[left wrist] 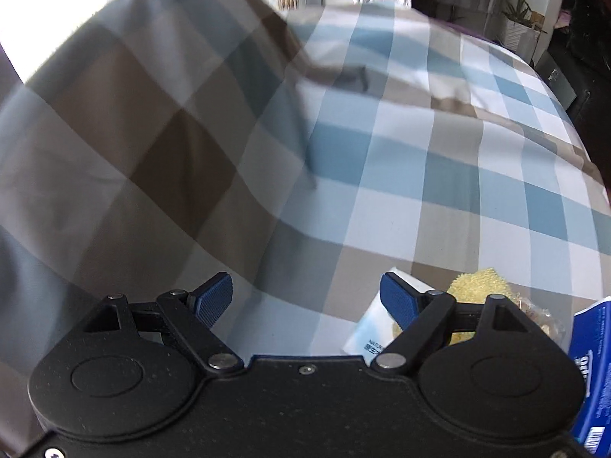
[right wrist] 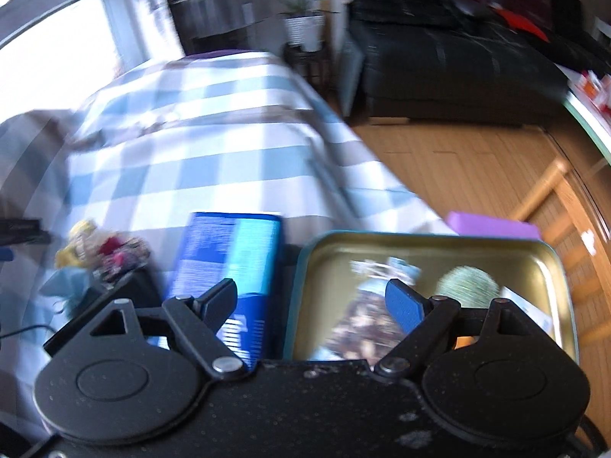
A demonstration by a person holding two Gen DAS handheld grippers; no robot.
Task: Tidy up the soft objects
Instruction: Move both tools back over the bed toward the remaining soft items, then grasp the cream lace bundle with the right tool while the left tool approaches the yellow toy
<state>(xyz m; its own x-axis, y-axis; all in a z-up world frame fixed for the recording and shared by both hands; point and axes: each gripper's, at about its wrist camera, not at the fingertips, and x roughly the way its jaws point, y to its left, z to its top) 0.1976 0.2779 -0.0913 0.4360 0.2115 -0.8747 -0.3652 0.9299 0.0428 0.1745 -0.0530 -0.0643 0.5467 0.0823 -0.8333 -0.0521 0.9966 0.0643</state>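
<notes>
Soft items lie on a checked bed while both grippers stand wide and empty.

A yellow fluffy item [left wrist: 479,292] is seen at the lower right of the left wrist frame, beside a white packet [left wrist: 368,330] and a blue box [left wrist: 592,366], all on the checked bed cover [left wrist: 420,160]; a checked pillow [left wrist: 133,133] fills the upper left. The left gripper [left wrist: 307,297] is spread wide, with nothing between its pads. In the blurred right wrist frame, a green fluffy ball [right wrist: 467,286] and a patterned packet [right wrist: 366,313] are seen inside an open metal tin [right wrist: 550,267] at the lower right, beside the blue box [right wrist: 229,267]. The right gripper [right wrist: 311,301] is also spread wide and holds nothing.
</notes>
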